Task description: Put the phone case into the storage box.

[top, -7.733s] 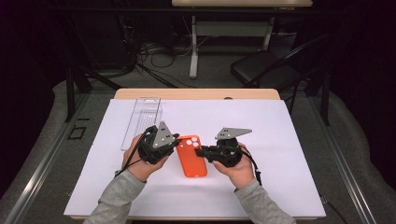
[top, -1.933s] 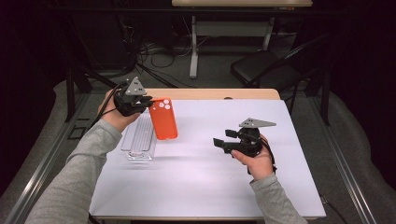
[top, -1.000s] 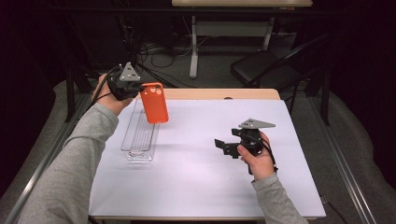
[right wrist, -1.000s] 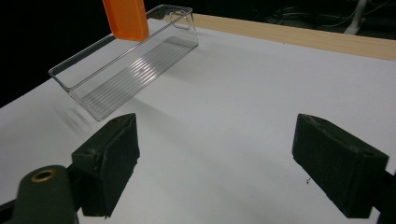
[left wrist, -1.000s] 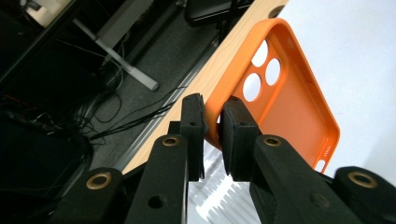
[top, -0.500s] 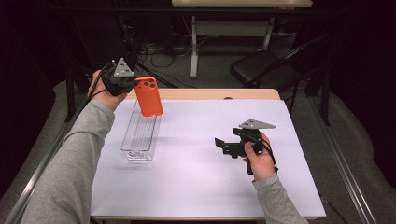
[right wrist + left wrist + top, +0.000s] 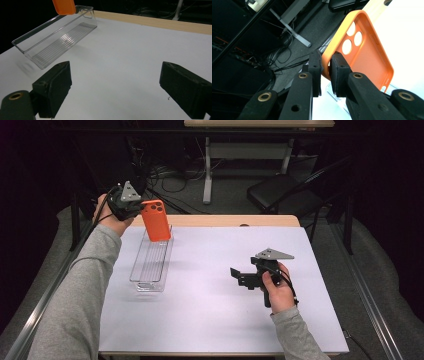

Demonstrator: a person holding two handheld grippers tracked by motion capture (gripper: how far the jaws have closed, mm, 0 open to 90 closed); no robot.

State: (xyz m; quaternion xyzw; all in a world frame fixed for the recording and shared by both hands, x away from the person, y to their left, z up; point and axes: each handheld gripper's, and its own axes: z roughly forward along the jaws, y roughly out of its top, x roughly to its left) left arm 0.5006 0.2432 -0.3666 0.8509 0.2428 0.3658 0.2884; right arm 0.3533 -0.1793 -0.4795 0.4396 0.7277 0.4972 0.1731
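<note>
- We see the left gripper [image 7: 136, 206] clamped tight on the rim of an orange phone case [image 7: 156, 221], one pad inside the shell and one outside, near the camera corner.
- In the left gripper view the phone case [image 7: 362, 47] shows its hollow inside, with three round camera holes and a small slot at the far end; we can read no brand or writing on it.
- The case hangs upright in the air above the far end of a clear plastic tray [image 7: 151, 263] that sits on the white table [image 7: 215, 315].
- Our right gripper [image 7: 239, 276], well apart from the tray, has its jaws spread wide with nothing between them.
</note>
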